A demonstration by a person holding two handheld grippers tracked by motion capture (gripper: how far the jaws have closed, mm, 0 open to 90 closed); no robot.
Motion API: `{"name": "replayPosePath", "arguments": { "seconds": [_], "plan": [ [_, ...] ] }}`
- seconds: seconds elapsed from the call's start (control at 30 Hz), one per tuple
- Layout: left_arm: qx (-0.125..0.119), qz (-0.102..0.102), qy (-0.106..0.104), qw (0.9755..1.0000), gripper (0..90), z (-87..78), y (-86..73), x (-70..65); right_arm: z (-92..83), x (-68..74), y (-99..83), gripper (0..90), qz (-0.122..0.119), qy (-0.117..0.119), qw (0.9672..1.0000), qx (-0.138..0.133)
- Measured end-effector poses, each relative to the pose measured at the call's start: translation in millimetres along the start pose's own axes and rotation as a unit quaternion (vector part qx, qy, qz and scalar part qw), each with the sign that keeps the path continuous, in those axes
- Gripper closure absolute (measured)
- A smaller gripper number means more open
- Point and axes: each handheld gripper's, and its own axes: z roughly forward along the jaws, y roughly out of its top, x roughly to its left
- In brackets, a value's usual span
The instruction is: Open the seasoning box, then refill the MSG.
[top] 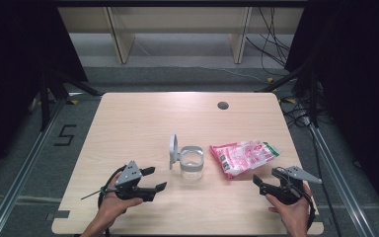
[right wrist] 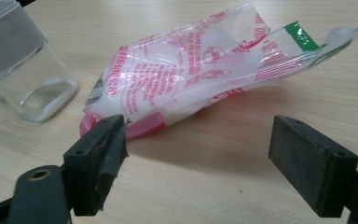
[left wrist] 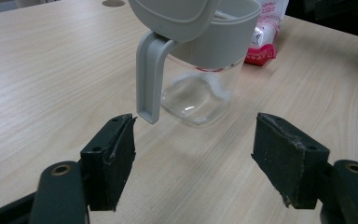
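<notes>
My left gripper [top: 157, 178] hovers near-left of the jar [top: 192, 167], jaws wide apart and empty. The jar stands mid-table, its lid [top: 173, 151] flipped up on its left. My right gripper [top: 265, 178] sits near-right of the bag [top: 243, 157], jaws spread, gripping nothing; the bag lies just right of the jar.

I see the clear jar [top: 192, 168] upright mid-tabletop, grey lid [top: 173, 151] flipped open, beside the crumpled red-printed bag [top: 242, 156] lying flat.
</notes>
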Motion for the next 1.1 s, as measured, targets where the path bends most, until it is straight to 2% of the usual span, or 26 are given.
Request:
{"name": "replayPosePath", "arguments": {
  "seconds": [0.03, 0.07, 0.13, 0.17, 0.23, 0.27, 0.3, 0.33, 0.37, 0.4, 0.47, 0.5, 0.57, 0.6, 0.63, 0.67, 0.73, 0.77, 0.83, 0.87, 0.9, 0.93, 0.97, 1.03, 1.07, 1.1],
  "plan": [
    [0.0, -0.001, 0.0, 1.0, 28.9, -0.1, -0.1, -0.1, 0.7, 0.4, -0.1, 19.2, 0.003, -0.001, 1.0, -0.001],
    [0.0, -0.001, 0.0, 1.0, 28.9, -0.2, -0.1, 0.0, 1.1, -2.1, 0.5, 19.0, -0.011, -0.004, 0.9999, 0.001],
    [0.0, -0.001, 0.003, 1.0, 28.9, -0.7, 0.2, -0.2, 1.2, -3.1, 0.6, 18.4, -0.02, -0.011, 0.9997, 0.003],
    [0.0, -0.002, 0.003, 1.0, 28.9, -0.8, 0.1, -0.7, 1.6, 0.3, 0.0, 18.1, 0.003, 0.0, 1.0, 0.003],
    [-0.001, -0.003, 0.004, 1.0, 28.9, -0.7, -0.2, -1.4, 4.6, -2.3, 0.3, 18.0, -0.015, 0.007, 0.9998, -0.008],
    [0.0, 0.002, 0.002, 1.0, 28.9, -0.5, -0.3, -1.1, 4.2, 1.1, 0.8, 17.9, 0.001, -0.001, 1.0, 0.001],
    [0.001, 0.013, -0.002, 0.9999, 28.9, -0.4, -0.1, -0.1, 4.1, 2.2, 1.6, 17.7, 0.008, 0.004, 1.0, 0.004],
    [0.001, 0.011, -0.003, 0.9999, 28.9, 0.0, -0.4, -0.6, 7.0, -1.2, 1.6, 17.3, -0.012, 0.006, 0.9998, -0.012],
    [0.002, 0.012, -0.003, 0.9999, 28.9, 0.4, -0.5, -0.5, 6.1, 2.6, 1.6, 16.8, 0.013, 0.015, 0.9998, -0.006],
    [0.003, -0.002, 0.0, 1.0, 28.9, 0.9, -1.3, -2.4, 9.5, -1.2, 2.2, 16.8, -0.014, 0.013, 0.9998, -0.011],
    [0.005, -0.003, 0.002, 1.0, 28.8, 1.0, -1.6, -3.1, 9.3, 2.0, 3.5, 16.6, 0.002, 0.016, 0.9999, -0.001],
    [0.003, -0.003, 0.001, 1.0, 28.8, 1.4, -1.8, -3.6, 11.2, -1.0, 4.0, 16.3, -0.019, 0.013, 0.9997, -0.003],
    [0.004, 0.004, -0.002, 1.0, 28.6, 1.6, -2.2, -3.6, 13.2, 1.1, 4.2, 16.0, -0.016, 0.009, 0.9998, -0.004],
    [0.007, 0.0, -0.002, 1.0, 28.6, 2.1, -3.1, -4.2, 12.1, 3.5, 4.6, 15.9, 0.001, 0.012, 0.9999, 0.002],
    [0.009, 0.001, -0.003, 0.9999, 28.7, 2.5, -3.8, -4.8, 13.9, 0.1, 5.4, 15.9, -0.013, 0.022, 0.9997, -0.004],
    [0.007, 0.001, -0.005, 1.0, 28.6, 3.3, -4.8, -5.5, 16.8, -1.2, 5.6, 15.9, -0.021, 0.009, 0.9997, -0.011],
    [0.011, 0.004, -0.002, 0.9999, 28.7, 2.6, -5.5, -6.8, 17.1, -0.9, 8.3, 15.9, -0.016, 0.009, 0.9998, -0.008],
    [0.012, 0.005, -0.003, 0.9999, 28.6, 2.3, -5.3, -7.1, 16.7, 3.0, 9.1, 16.0, 0.005, 0.007, 0.9999, -0.006],
    [0.006, 0.0, -0.01, 0.9999, 28.7, 2.8, -4.3, -7.9, 18.5, 0.3, 11.3, 16.0, -0.016, 0.005, 0.9998, -0.012],
    [0.006, 0.001, -0.01, 0.9999, 28.7, 3.0, -3.8, -8.0, 20.7, 2.5, 12.3, 15.8, -0.006, 0.002, 1.0, -0.004],
    [0.006, 0.0, -0.01, 0.9999, 28.6, 3.2, -3.8, -7.9, 22.6, 0.9, 12.8, 15.9, -0.016, -0.01, 0.9998, -0.001],
    [0.008, -0.002, -0.007, 0.9999, 28.6, 3.0, -4.1, -8.4, 23.9, 4.2, 12.0, 16.0, 0.003, -0.008, 1.0, 0.0],
    [0.01, -0.002, -0.007, 0.9999, 28.6, 3.3, -4.5, -8.1, 24.8, 0.8, 12.4, 16.1, -0.014, -0.011, 0.9998, 0.013],
    [0.009, 0.01, -0.013, 0.9998, 28.6, 4.3, -4.3, -5.7, 28.1, -0.9, 10.5, 16.0, 0.004, -0.007, 0.9999, 0.008],
    [0.008, 0.007, -0.012, 0.9999, 28.6, 4.8, -4.4, -5.9, 28.6, -1.6, 10.7, 16.0, 0.01, 0.003, 0.9999, 0.008],
    [0.01, 0.007, -0.011, 0.9999, 28.6, 4.8, -4.3, -5.7, 28.8, 2.0, 10.5, 16.0, 0.035, -0.003, 0.9993, 0.012]
  ]
}}
